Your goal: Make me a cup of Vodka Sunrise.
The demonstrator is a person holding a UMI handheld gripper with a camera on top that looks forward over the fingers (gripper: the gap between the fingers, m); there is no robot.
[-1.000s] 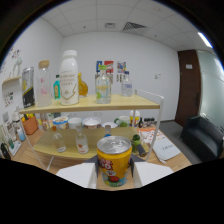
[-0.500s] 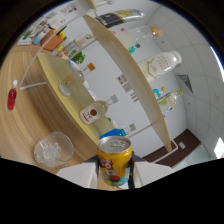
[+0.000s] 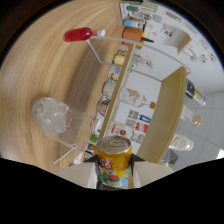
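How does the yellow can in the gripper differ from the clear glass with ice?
The yellow can is opaque and printed; the glass is clear and shows ice. The can is held between the gripper fingers; the glass stands free on the wooden table.

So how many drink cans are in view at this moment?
1. The yellow can sits clamped between the gripper fingers, tilted toward the glass of ice ahead on the table. Others may be hidden on the cluttered shelf.

yellow-orange can (image 3: pixel 114 162), red bottle (image 3: pixel 78 34), tan table (image 3: pixel 55 75)
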